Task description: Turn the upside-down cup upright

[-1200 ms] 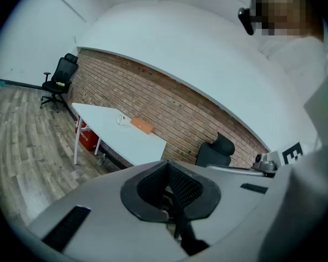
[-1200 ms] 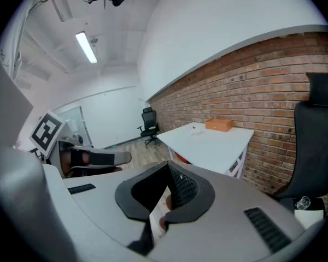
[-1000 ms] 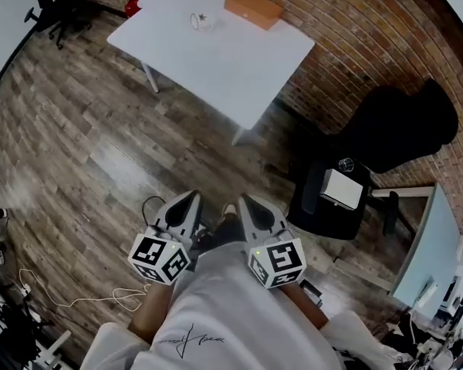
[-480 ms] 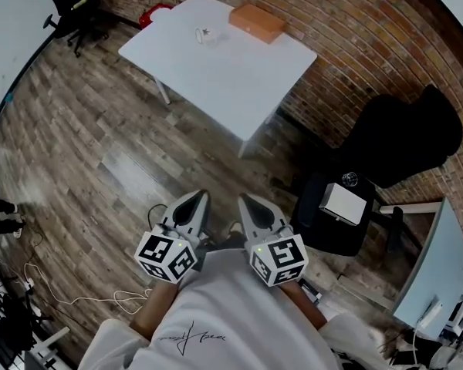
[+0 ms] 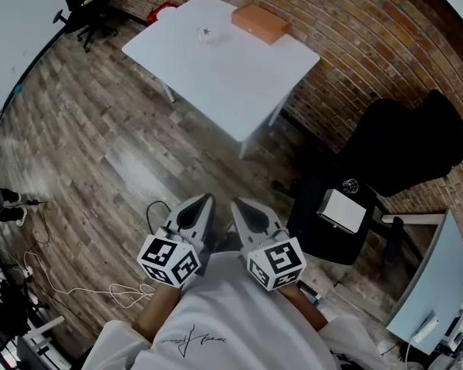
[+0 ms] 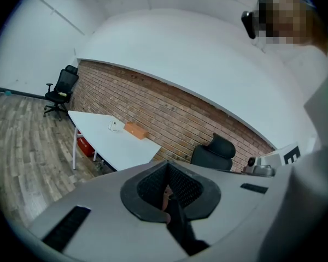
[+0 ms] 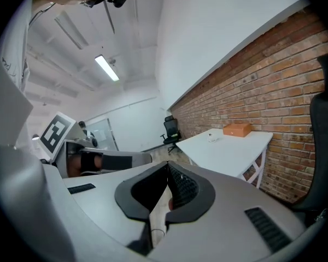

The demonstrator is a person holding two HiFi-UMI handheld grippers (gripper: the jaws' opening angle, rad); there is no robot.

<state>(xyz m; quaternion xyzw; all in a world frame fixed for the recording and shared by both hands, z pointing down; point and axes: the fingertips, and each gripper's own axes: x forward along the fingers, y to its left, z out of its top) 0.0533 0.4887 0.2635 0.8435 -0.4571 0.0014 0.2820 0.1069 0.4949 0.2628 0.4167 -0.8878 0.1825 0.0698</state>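
Note:
A small clear cup [image 5: 206, 33] stands far off on the white table [image 5: 224, 75], near its back edge; it is too small to tell which way up it is. It also shows as a speck in the left gripper view, cup [image 6: 115, 125], and the right gripper view, cup [image 7: 212, 137]. My left gripper [image 5: 203, 204] and right gripper [image 5: 238, 206] are held side by side close to my body, over the wooden floor, well short of the table. Both are shut with nothing in them.
An orange box [image 5: 259, 23] lies on the table beside the cup, by the brick wall. A black office chair [image 5: 401, 149] and a black seat carrying a white box [image 5: 341, 209] stand to my right. A white cable [image 5: 85, 295] trails on the floor at left.
The head view has shifted a little, so the table sits slightly further right in the frame. Both grippers stay shut and close to my body.

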